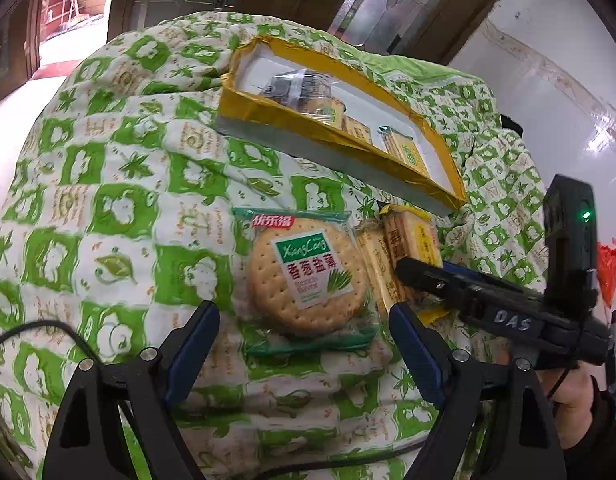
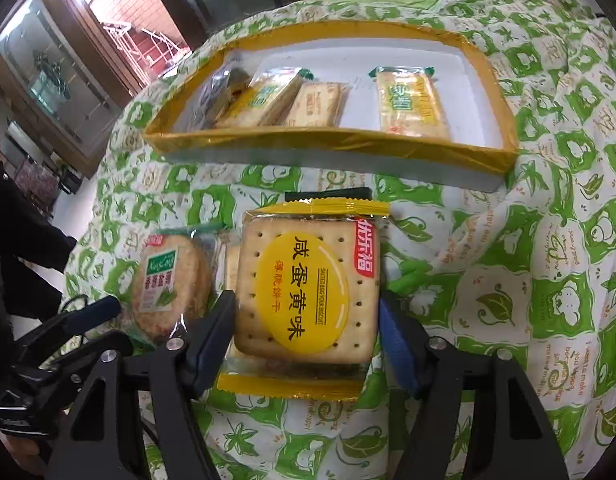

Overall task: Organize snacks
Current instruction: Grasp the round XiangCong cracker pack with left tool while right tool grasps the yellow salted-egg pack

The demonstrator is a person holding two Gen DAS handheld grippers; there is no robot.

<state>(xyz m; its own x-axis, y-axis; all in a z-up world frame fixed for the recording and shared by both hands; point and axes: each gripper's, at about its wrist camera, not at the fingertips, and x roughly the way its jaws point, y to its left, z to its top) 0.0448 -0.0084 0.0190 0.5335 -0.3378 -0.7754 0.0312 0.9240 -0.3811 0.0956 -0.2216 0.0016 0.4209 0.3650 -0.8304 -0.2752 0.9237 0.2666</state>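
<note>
Two packets are not yet in the tray, as far as the left wrist view shows: a round cracker packet point(image 1: 308, 276) lies on the green and white quilt point(image 1: 108, 200), and a yellow biscuit packet point(image 1: 407, 248) lies just to its right. Farther away stands the tray with the yellow rim point(image 1: 347, 136), and it already holds a few packets, so I judge the task is partly done, with these two left. The left gripper point(image 1: 304, 336) hangs over the near edge of the round packet; its jaws stand wide apart and touch nothing. The right gripper point(image 1: 439, 276) reaches in from the right, over the yellow packet. In the right wrist view, the same yellow biscuit packet point(image 2: 308, 292) lies between the blue pads point(image 2: 395, 344) of the right gripper point(image 2: 304, 340). The left pad seems to touch the packet's edge, while a thin gap shows at the right pad, so the jaws are around it but not yet clamped. The tray point(image 2: 327, 140) is beyond, with four packets visible inside, and the round packet point(image 2: 168, 280) is to the left.
</note>
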